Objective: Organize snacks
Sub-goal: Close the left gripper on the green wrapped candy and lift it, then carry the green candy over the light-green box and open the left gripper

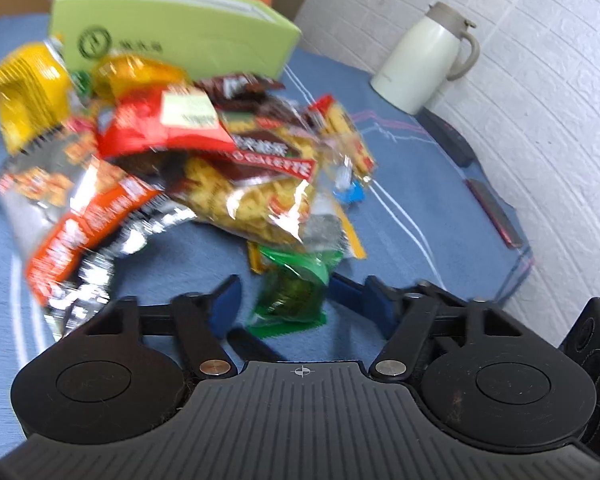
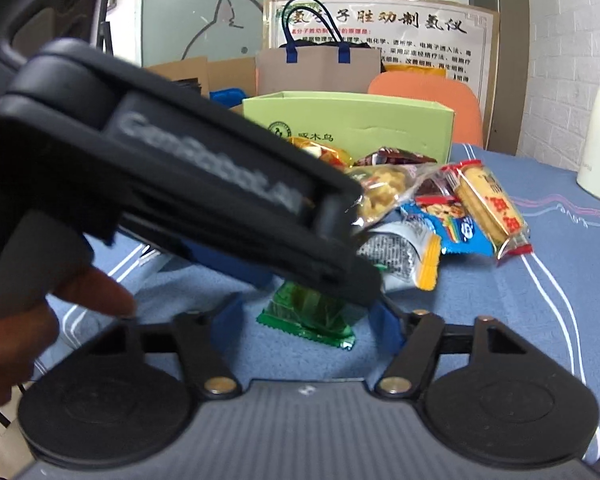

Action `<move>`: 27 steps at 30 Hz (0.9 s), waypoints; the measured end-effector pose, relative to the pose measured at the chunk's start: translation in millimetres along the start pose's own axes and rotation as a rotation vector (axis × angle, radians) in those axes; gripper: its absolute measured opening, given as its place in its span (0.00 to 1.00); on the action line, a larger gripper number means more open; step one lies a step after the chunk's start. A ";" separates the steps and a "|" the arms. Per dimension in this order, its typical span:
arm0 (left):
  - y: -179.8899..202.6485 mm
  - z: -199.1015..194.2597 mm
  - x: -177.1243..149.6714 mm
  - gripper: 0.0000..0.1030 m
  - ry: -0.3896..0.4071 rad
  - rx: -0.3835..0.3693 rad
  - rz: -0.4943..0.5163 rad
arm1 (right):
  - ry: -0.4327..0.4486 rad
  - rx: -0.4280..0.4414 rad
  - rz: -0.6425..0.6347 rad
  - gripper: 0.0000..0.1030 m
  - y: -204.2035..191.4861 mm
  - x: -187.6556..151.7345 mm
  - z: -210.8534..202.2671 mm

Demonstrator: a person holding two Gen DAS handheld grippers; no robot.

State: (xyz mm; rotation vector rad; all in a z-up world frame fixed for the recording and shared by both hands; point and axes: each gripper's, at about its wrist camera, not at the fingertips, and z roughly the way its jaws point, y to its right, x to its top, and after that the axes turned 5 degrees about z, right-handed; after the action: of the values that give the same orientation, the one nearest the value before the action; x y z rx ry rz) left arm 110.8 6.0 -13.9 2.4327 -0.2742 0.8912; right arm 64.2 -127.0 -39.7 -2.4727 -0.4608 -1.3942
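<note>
Grippers: left gripper [image 1: 290, 300] and right gripper [image 2: 306, 320] both point down at the same small green crinkle-edged snack packet [image 1: 290, 300].
Left jaws: partly open, blue pads either side of the packet; contact with the wrapper cannot be told.
Right jaws: partly open, packet lying between them on the cloth; the left tool's black body crosses above and hides the packet's far end.
Packet position: flat on the blue striped tablecloth [image 1: 400, 208], at the near edge of the snack pile.
Pile: crinkly foil and clear wrappers heaped together, including a yellow wafer bag [image 1: 256, 196] and a silver-and-orange foil bag [image 1: 76, 224].
Destination (judged): light green open-topped cardboard box [image 1: 172, 36] behind the pile.
Step in hand (judged): securing the green packet for transfer to the box.
Method: use one gripper only; withdraw the other to avoid collision. Grip across the packet's middle, not the sealed edge. Lift clear before moving over the pile.
Surroundings: cream insulated jug [image 1: 424, 56] well apart, near the wall.
</note>
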 end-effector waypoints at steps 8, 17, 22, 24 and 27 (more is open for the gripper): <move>-9.3 -36.5 8.1 0.11 0.006 -0.082 -0.077 | -0.016 0.032 -0.053 0.49 -17.8 25.5 -25.6; -25.1 -93.8 100.8 0.12 0.238 -0.026 -0.007 | 0.143 0.127 -0.173 0.57 -30.6 132.0 9.0; -65.4 -72.3 179.7 0.12 0.281 0.054 -0.024 | 0.136 0.155 -0.215 0.57 -19.7 195.8 87.7; -82.1 -57.2 204.7 0.12 0.277 0.090 -0.027 | 0.117 0.168 -0.212 0.57 -15.1 212.8 118.4; -108.2 -28.4 231.9 0.12 0.255 0.127 -0.063 | 0.077 0.183 -0.200 0.57 -10.3 230.8 163.5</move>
State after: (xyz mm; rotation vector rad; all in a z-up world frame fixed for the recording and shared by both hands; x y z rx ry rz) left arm 310.9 110.4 110.2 2.3922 -0.0485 1.2080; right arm 299.7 -22.5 77.5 -2.2692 -0.7995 -1.4441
